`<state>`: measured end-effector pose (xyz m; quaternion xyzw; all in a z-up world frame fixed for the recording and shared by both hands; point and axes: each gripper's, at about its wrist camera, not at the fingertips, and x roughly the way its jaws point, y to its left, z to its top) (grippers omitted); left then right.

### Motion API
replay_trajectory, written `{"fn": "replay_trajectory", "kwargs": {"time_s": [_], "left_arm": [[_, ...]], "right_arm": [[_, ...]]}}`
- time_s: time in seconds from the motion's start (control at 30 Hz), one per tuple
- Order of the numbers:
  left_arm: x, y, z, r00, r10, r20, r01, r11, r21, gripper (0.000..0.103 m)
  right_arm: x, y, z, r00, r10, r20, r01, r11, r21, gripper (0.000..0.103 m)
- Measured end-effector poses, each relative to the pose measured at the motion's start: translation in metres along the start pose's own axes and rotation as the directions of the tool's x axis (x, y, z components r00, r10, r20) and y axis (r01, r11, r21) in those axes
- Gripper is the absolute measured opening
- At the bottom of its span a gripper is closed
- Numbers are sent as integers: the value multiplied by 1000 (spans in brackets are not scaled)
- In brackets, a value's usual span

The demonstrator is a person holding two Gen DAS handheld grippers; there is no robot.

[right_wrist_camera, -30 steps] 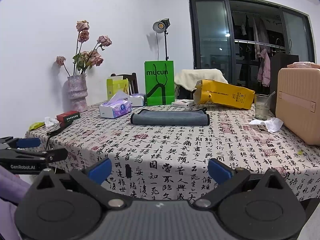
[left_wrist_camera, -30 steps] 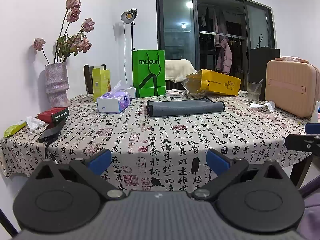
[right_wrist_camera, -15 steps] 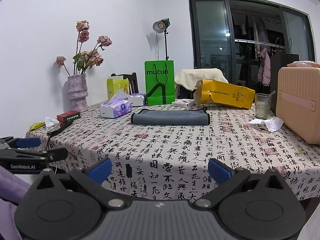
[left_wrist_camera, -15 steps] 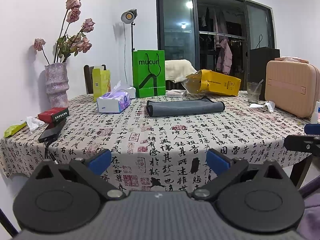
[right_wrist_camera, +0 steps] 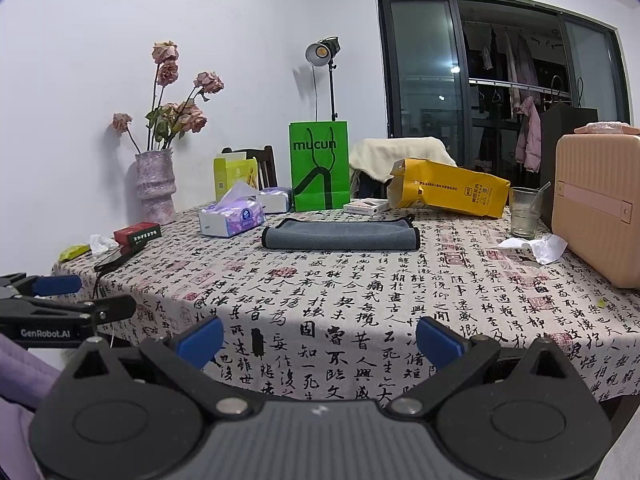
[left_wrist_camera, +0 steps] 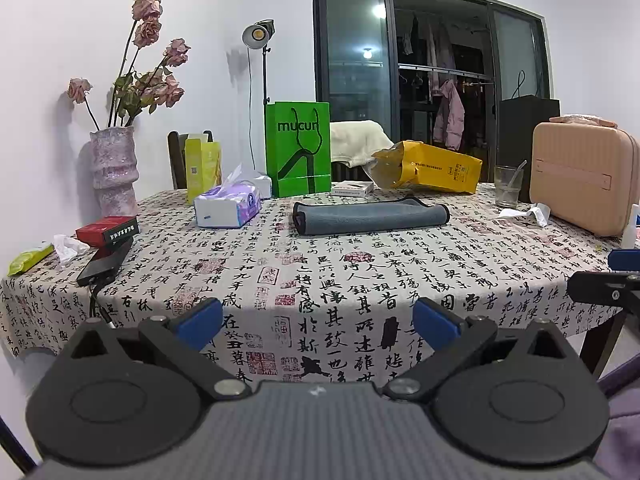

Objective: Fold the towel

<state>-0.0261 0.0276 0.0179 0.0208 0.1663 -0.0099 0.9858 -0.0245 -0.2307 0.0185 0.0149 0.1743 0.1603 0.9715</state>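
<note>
Your left gripper (left_wrist_camera: 316, 322) and right gripper (right_wrist_camera: 318, 340) are both spread wide and hold nothing. The grey towel (left_wrist_camera: 370, 218) lies well ahead of them on the counter (left_wrist_camera: 360, 280), already doubled. Reach forward evenly and pinch its near corners together.

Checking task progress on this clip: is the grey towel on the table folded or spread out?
Folded. The grey microfibre towel lies as a narrow band on the calligraphy-print tablecloth, with a doubled, rounded edge at its left end. How many layers: cannot tell.
</note>
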Motion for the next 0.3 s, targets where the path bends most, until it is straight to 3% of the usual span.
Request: {"fn": "replay_trajectory", "kwargs": {"time_s": [0.3], "left_arm": [[1, -3, 1, 1000, -5, -3, 5, 1000, 2, 103]], "right_arm": [[0, 1, -1, 1000, 2, -4, -2, 1000, 3, 103]]}}
